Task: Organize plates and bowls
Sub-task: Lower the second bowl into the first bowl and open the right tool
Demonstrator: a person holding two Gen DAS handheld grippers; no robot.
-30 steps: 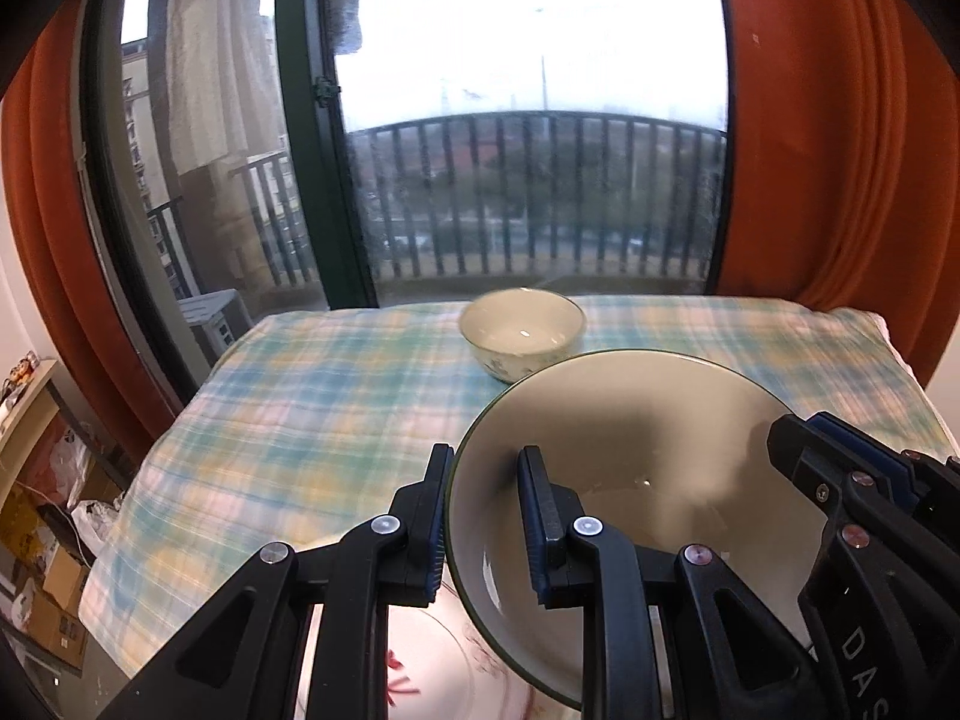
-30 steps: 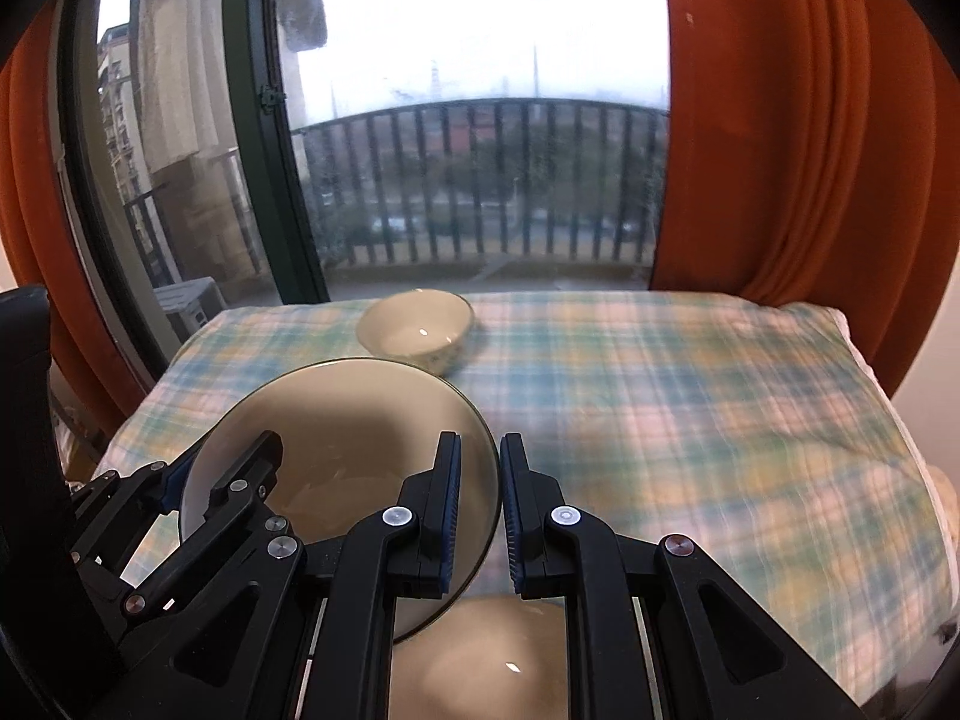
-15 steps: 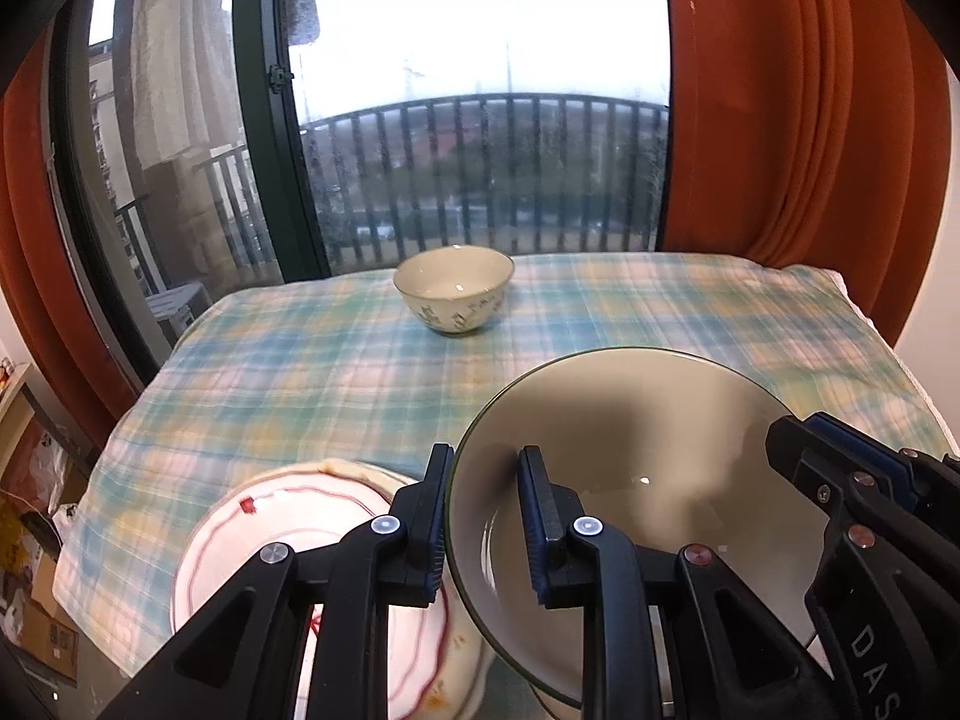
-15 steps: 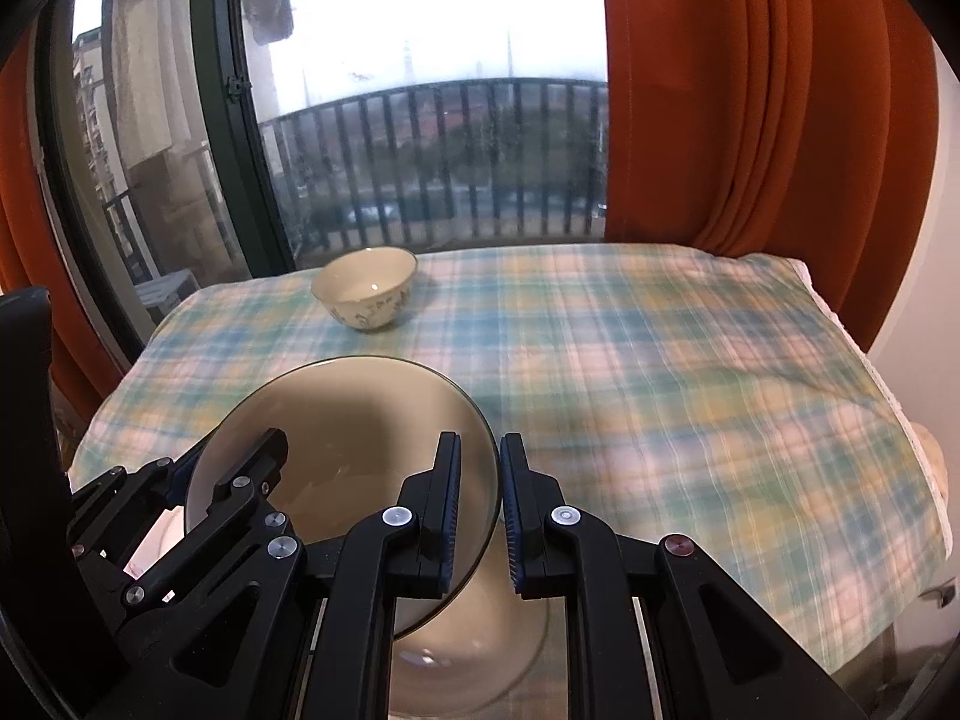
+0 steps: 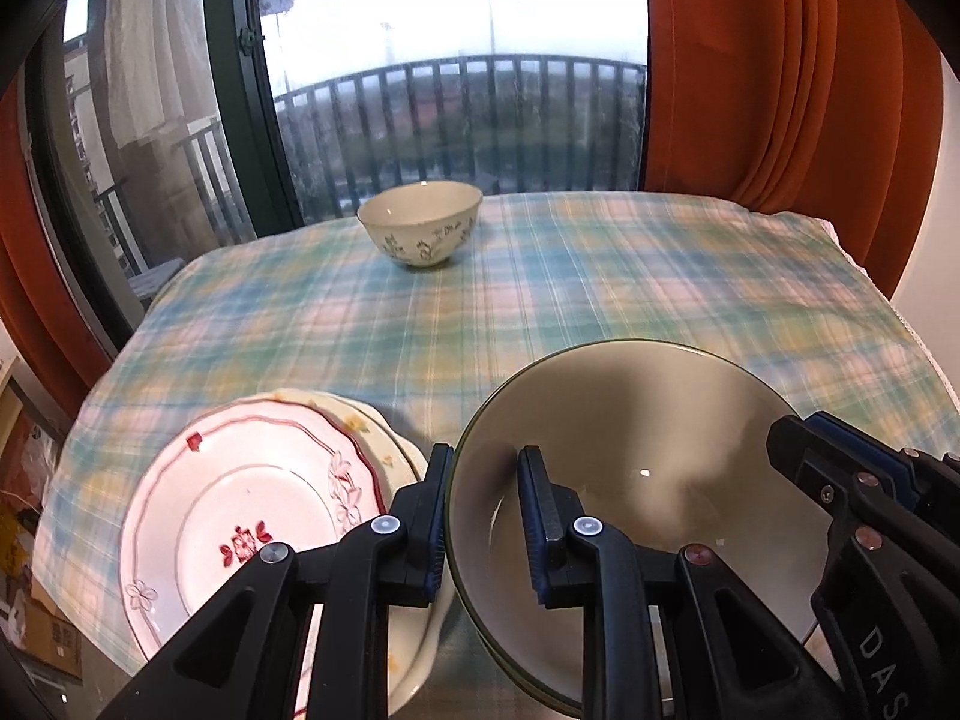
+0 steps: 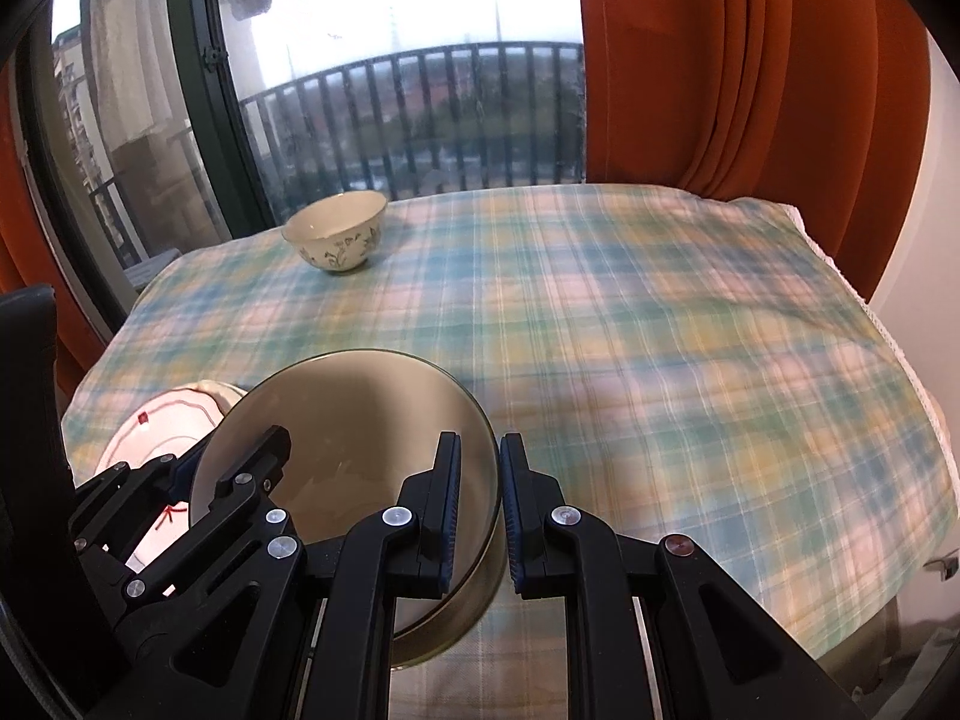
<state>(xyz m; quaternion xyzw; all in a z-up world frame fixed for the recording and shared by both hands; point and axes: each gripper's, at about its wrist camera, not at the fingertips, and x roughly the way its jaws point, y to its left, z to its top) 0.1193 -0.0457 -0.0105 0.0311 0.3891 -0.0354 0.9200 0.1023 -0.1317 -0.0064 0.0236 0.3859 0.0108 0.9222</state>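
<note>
Your work surface is the table under a plaid tablecloth (image 5: 600, 300), set before the balcony window (image 6: 408, 60).

The largest dish is the green-rimmed beige bowl (image 5: 630, 450) at the near edge. You hold it from both sides: the left gripper (image 5: 485, 516) pinches its left rim, one finger inside and one outside, and the right gripper (image 6: 477, 504) pinches the opposite rim the same way. Two opposed grips keep a wide, heavy bowl level. In the right wrist view another beige dish seems to sit under it; whether they touch cannot be told.

Just left lies the pink-rimmed plate (image 5: 252, 516), resting on a cream plate (image 5: 360, 414), so the plates appear already stacked.

The small floral bowl (image 5: 420, 225) stands alone at the far edge, well apart, probably awaiting nesting.
</note>
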